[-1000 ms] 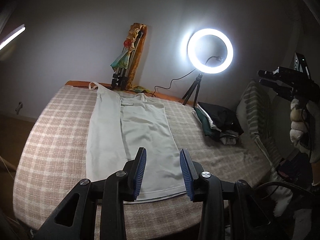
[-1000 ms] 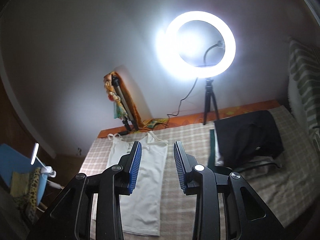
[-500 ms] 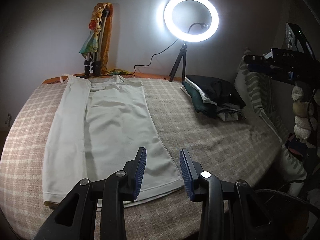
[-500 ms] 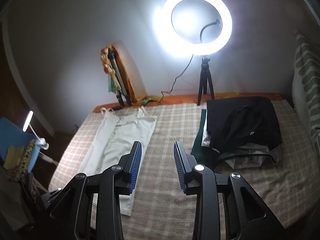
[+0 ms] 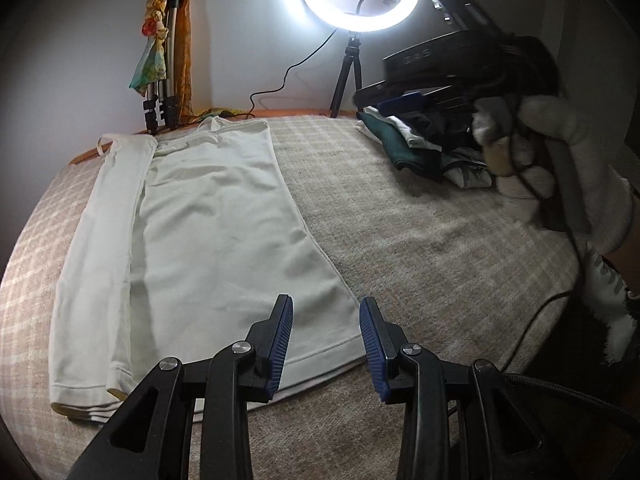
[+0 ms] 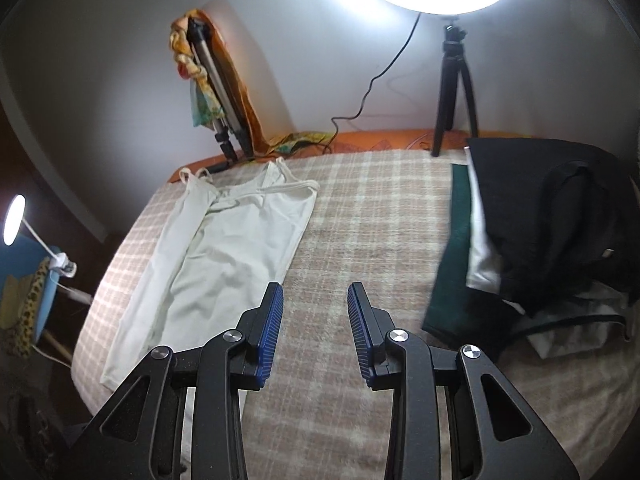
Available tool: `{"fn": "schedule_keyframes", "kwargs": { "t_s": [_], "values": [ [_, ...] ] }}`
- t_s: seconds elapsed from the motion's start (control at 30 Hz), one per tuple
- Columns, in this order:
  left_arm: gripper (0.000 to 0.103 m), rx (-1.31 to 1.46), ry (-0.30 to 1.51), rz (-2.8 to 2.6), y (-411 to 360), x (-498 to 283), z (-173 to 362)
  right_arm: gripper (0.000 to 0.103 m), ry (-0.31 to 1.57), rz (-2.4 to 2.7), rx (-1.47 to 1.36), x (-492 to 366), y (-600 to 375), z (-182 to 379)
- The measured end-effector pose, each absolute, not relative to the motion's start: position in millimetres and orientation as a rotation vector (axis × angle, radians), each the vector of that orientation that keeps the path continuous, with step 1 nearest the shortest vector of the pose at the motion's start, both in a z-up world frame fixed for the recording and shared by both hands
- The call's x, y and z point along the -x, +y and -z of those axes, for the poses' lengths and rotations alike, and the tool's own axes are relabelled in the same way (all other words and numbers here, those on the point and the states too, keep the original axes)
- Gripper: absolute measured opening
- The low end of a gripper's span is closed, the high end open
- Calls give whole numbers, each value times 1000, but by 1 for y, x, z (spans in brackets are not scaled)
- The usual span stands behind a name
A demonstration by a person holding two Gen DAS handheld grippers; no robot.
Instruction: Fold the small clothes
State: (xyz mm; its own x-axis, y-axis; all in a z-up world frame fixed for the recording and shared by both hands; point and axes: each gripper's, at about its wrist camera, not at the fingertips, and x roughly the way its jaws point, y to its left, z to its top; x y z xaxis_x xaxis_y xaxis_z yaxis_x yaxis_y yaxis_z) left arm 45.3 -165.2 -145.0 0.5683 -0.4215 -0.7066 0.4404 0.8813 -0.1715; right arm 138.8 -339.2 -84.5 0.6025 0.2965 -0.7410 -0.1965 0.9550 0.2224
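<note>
A pale white tank top (image 5: 208, 232) lies flat on the plaid bed cover (image 5: 420, 240), its left side folded over lengthwise and straps toward the wall. It also shows in the right wrist view (image 6: 236, 248). My left gripper (image 5: 326, 312) is open and empty, hovering over the top's lower right hem corner. My right gripper (image 6: 315, 298) is open and empty above the cover, just right of the top's right edge. From the left wrist view the right gripper (image 5: 404, 100) appears at the upper right, held by a gloved hand (image 5: 560, 168).
A pile of dark, green and white clothes (image 6: 540, 232) lies at the right of the bed. A ring light on a tripod (image 5: 352, 40) and a folded tripod with scarves (image 5: 164, 68) stand at the wall. A desk lamp (image 6: 16, 220) is off the left edge.
Both grippers have lowered and moved forward over the bed. The right gripper has come closer to the left one and nearer the top's right edge. Both stay open.
</note>
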Motion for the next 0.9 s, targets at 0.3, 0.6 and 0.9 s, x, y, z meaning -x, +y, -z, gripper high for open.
{"fn": "schedule_keyframes", "kwargs": {
  "t_s": [0.3, 0.6, 0.9],
  "values": [
    [44, -36, 829, 494, -181, -33, 168, 32, 973, -356, -118, -186, -318, 132],
    [45, -156, 805, 440, -202, -26, 182, 32, 1018, -357, -212, -235, -320, 158],
    [19, -80, 810, 389, -191, -36, 181, 38, 1042, -366, -245, -280, -300, 171]
  ]
}}
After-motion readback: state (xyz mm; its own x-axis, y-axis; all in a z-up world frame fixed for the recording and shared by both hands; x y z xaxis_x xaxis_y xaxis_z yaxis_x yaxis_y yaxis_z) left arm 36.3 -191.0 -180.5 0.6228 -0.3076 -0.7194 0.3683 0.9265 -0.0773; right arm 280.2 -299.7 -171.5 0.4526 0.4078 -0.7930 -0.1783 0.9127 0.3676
